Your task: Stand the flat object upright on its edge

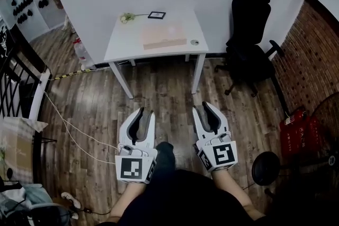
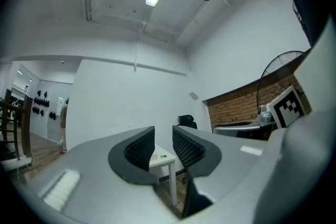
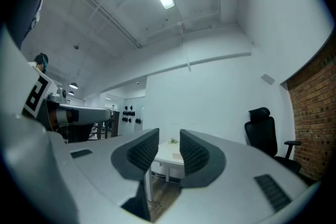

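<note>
Wood-plank floor (image 1: 164, 87), wide and bare from the person up to a white rectangular desk (image 1: 132, 42) set against a white wall on the far side. Pale beige flat board (image 1: 163, 35) lying flat on the desk's right half, close to the front edge, long side parallel to that edge. Behind it, near the wall-side edge, a small black-framed rectangle (image 1: 157, 15) and a sprig of pale flowers (image 1: 127, 17). Near the front right corner, a small round grey disc (image 1: 195, 42), close to the board's right end. Bare desk top left of the board, right out to the left edge. Right of the desk and apart from it, a black high-backed office chair (image 1: 249, 24), then a red brick wall (image 1: 312, 45). Along the floor's left side, black metal railings (image 1: 16, 82) and a thin white cable (image 1: 69, 127) trailing across the planks. Held low and side by side, well short of the desk: left tongs (image 1: 146, 112) and right tongs (image 1: 201, 107), both pointing toward it, well apart from the board. Slightly parted in both gripper views, nothing between either pair, touching nothing.
</note>
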Action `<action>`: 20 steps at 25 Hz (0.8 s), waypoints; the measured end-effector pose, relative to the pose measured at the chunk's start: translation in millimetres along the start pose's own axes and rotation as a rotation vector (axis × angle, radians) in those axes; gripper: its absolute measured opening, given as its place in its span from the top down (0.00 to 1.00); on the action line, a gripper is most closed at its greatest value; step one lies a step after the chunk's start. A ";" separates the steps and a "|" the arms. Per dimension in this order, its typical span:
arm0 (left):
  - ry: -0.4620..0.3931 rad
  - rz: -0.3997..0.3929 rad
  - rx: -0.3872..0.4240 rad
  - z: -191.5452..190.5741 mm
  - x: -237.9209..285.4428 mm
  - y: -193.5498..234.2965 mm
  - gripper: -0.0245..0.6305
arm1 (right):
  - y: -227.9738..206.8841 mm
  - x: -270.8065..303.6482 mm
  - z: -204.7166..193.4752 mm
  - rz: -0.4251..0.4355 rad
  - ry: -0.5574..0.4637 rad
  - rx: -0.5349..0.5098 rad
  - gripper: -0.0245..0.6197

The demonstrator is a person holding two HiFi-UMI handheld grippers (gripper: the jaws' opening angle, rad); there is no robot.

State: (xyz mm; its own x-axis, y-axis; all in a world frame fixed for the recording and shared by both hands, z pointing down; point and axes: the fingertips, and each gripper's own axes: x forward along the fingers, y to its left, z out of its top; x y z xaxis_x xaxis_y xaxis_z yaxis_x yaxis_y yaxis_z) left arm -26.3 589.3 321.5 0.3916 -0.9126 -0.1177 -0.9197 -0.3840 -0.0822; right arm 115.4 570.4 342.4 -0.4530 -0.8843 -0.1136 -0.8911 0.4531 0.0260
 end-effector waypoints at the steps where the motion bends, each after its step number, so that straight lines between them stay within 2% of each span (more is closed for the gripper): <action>1: -0.008 -0.010 0.000 -2.1 6.7 3.1 0.81 | -2.7 6.1 -1.5 -0.001 0.000 0.002 0.82; 7: -0.029 -0.005 -0.022 -8.4 56.4 36.9 0.76 | -16.8 59.7 -7.7 0.021 0.003 0.002 0.76; 12: 0.014 -0.030 -0.071 -33.8 112.0 71.2 0.70 | -25.5 122.7 -27.4 0.056 0.031 0.012 0.73; 17: 0.011 -0.063 -0.060 -41.5 173.5 110.9 0.69 | -50.3 194.6 -34.6 0.020 0.043 0.019 0.71; 20: 0.028 -0.077 -0.083 -55.3 208.6 134.6 0.69 | -64.6 233.2 -44.1 -0.004 0.070 0.026 0.69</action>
State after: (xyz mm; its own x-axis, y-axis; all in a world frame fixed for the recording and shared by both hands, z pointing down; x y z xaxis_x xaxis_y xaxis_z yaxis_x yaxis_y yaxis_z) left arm -70.1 339.5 340.7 0.4612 -0.8831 -0.0868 -0.8867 -0.4623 -0.0079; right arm 66.1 329.9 358.1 -0.4514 -0.8912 -0.0440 -0.8921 0.4519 0.0000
